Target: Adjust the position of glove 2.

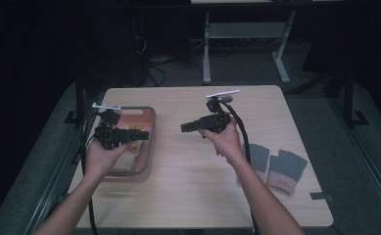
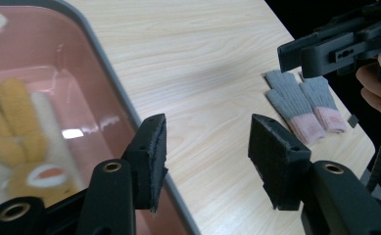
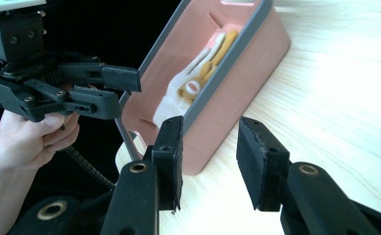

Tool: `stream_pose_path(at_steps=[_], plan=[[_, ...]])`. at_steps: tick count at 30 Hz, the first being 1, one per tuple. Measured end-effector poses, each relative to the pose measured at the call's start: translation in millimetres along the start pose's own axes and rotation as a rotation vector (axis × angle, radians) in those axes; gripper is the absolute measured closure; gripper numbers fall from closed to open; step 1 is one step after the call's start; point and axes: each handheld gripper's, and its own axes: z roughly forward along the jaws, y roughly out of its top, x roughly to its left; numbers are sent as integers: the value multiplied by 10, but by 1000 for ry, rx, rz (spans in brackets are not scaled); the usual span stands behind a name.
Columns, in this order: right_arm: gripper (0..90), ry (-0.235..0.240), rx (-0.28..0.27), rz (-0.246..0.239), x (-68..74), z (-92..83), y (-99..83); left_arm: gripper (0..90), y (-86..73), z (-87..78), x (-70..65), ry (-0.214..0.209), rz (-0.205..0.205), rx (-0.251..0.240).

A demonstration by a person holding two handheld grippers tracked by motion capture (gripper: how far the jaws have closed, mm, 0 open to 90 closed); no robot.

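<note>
You hold the left gripper (image 1: 138, 134) over the pink bin (image 1: 151, 147) near the table's left edge, its jaws apart with nothing between them. That pose suits either a release just finished or a reach about to start; judged from the yellow-and-white gloves (image 3: 198, 81) lying loose on the bin floor, the sorting into the bin looks partly done. In the left gripper view the bin's grey rim (image 2: 105, 73) runs just under the left jaw, so this gripper sits at the bin's inner edge, angled out toward the table rather than straight down.

Your right gripper (image 1: 190, 127) hangs above the middle of the table (image 1: 188, 171), also spread and holding nothing, pointing left toward the bin. It is well apart from the grey-and-pink gloves (image 1: 278, 166), which lie flat side by side near the table's right edge, cuffs toward you. Those are probably the next things to fetch, and since they sit on your right, the right gripper is the natural one to take them.

For that you would need to swing the right gripper back toward the right edge and come down flat, because knit lying on wood gives little to pinch.
</note>
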Motion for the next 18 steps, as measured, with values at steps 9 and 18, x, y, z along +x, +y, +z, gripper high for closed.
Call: stream_pose_path(at_steps=[9, 18], plan=[[615, -23, -7, 12, -66, -158, -67, 471, 12, 89, -79, -16, 15, -6], [603, -39, -29, 30, -156, -392, -180, 443, 31, 207, -220, -43, 37, 0]])
